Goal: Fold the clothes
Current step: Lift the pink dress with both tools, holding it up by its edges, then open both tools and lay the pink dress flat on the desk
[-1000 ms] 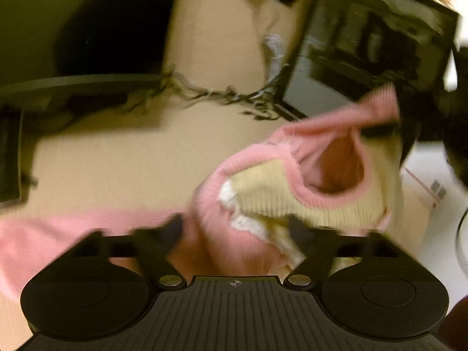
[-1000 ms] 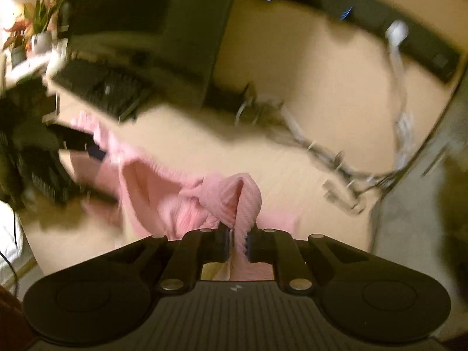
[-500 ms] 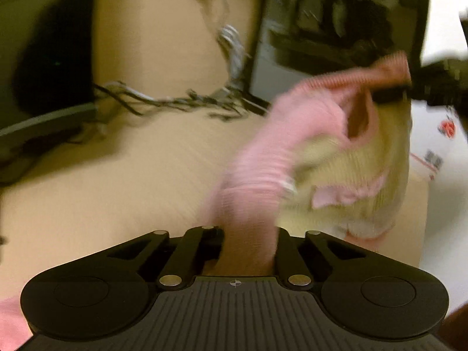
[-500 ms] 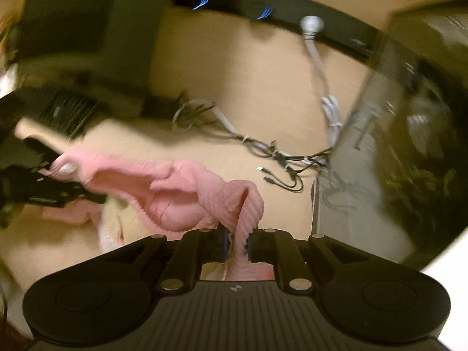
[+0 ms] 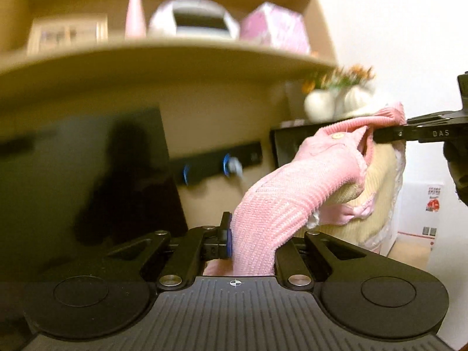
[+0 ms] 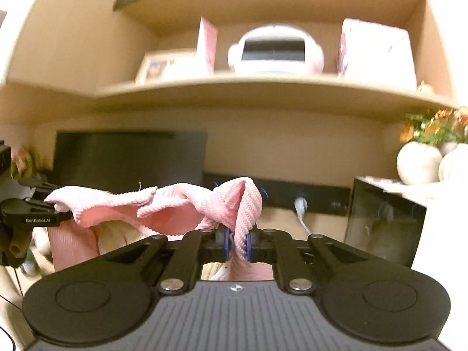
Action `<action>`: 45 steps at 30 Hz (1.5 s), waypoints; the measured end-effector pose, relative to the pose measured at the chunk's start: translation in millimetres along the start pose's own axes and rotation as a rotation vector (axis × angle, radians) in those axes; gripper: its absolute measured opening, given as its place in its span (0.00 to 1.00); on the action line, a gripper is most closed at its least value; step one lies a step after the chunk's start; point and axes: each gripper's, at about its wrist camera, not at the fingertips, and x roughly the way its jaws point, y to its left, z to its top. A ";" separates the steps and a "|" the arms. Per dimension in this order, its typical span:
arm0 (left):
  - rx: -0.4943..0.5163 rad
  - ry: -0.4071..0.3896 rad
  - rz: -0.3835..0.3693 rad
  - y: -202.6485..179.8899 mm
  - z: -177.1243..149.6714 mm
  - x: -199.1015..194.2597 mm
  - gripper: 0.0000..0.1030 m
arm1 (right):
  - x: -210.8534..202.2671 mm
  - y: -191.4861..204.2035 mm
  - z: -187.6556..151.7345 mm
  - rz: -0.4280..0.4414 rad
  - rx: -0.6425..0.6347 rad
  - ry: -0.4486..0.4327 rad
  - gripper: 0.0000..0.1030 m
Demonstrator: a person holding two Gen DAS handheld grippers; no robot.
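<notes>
My left gripper (image 5: 253, 238): jaws pinched on a thick roll of the pink knit garment (image 5: 295, 193). Only the near pad with its blue edge shows; the other is buried behind the knit.

My right gripper (image 6: 236, 241): jaws pressed together on a narrow fold of the same garment, blue-edged pads touching the cloth on both sides. In the left wrist view this gripper enters from the right edge, mostly cut off, its tips gripping the ribbed pink edge.

Garment: held in the air between both grippers, stretched across at about gripper height. Pink ribbed outer, one pale button (image 5: 338, 136), a cream panel (image 5: 380, 187) with a small pink bow (image 5: 358, 212) beneath. The lower part hangs below my own gripper bodies and is hidden, so I cannot tell whether it touches anything.

Surroundings, outward:
- Dark monitor (image 6: 128, 158), behind the garment, its base hidden.
- Black power strip (image 6: 292, 194) on the back wall with a white plug (image 6: 301, 204), partly covered by cloth.
- Dark glass-fronted box (image 6: 383, 222), right side, contents unreadable.
- White round vases (image 6: 419, 162) with orange flowers, blurred.
- Wooden shelf (image 6: 263, 87) above: pink box (image 6: 377, 49), white rounded appliance (image 6: 276, 49), framed picture (image 6: 163, 65), all soft with blur.
- White carton with red print (image 5: 421, 207), cut off by the frame edge, text illegible.
</notes>
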 end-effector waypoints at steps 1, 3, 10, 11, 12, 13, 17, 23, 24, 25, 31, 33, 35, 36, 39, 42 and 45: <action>0.011 -0.011 -0.002 -1.0 5.0 -9.1 0.08 | -7.4 1.4 5.1 0.010 0.005 -0.008 0.09; 0.029 -0.029 -0.006 -2.1 13.5 -24.7 0.08 | -18.3 3.6 13.5 0.031 0.013 -0.017 0.09; 0.013 0.040 0.012 7.3 -2.6 3.0 0.08 | 19.3 -3.1 9.2 0.089 0.026 0.107 0.09; 0.011 0.067 0.026 8.7 -11.4 17.8 0.08 | 39.8 -8.7 1.6 0.094 0.039 0.153 0.09; 0.022 0.098 0.050 8.3 -24.1 36.8 0.10 | 61.3 -14.3 -6.7 0.099 0.050 0.201 0.09; 0.035 0.135 0.088 6.9 -40.8 61.7 0.12 | 88.5 -20.1 -18.9 0.096 0.050 0.252 0.10; -0.202 0.354 0.168 30.0 -119.1 170.3 0.20 | 212.4 -39.5 -82.7 -0.034 -0.032 0.414 0.34; -0.409 0.464 0.183 60.9 -164.4 176.9 0.72 | 255.5 -72.3 -142.5 -0.118 0.036 0.534 0.68; -0.431 0.464 0.174 64.0 -167.3 169.4 0.78 | 248.7 -73.1 -152.6 -0.110 0.027 0.547 0.69; -0.450 0.468 0.157 65.1 -170.9 162.6 0.78 | 241.9 -73.0 -162.5 -0.104 0.018 0.561 0.69; -0.647 0.553 -0.040 36.1 -200.0 150.4 0.81 | 204.6 -35.3 -212.7 0.082 0.117 0.648 0.66; -0.681 0.575 -0.118 15.0 -210.4 154.0 0.86 | 201.9 -10.3 -229.6 0.168 0.122 0.689 0.66; -0.673 0.612 -0.180 -8.6 -220.1 166.0 0.92 | 205.8 9.4 -247.1 0.200 0.105 0.729 0.66; -0.662 0.641 -0.182 -17.3 -226.5 171.6 0.92 | 208.2 13.4 -254.6 0.196 0.104 0.745 0.66; -0.641 0.726 -0.108 -33.7 -246.1 177.5 0.92 | 213.1 20.9 -269.6 0.185 0.105 0.773 0.66; -0.642 0.692 -0.061 -35.8 -244.3 160.1 0.92 | 215.8 23.0 -266.8 0.170 0.079 0.794 0.66; -0.577 0.639 0.053 -22.2 -235.5 136.7 0.93 | 201.6 29.8 -268.2 0.163 0.017 0.812 0.67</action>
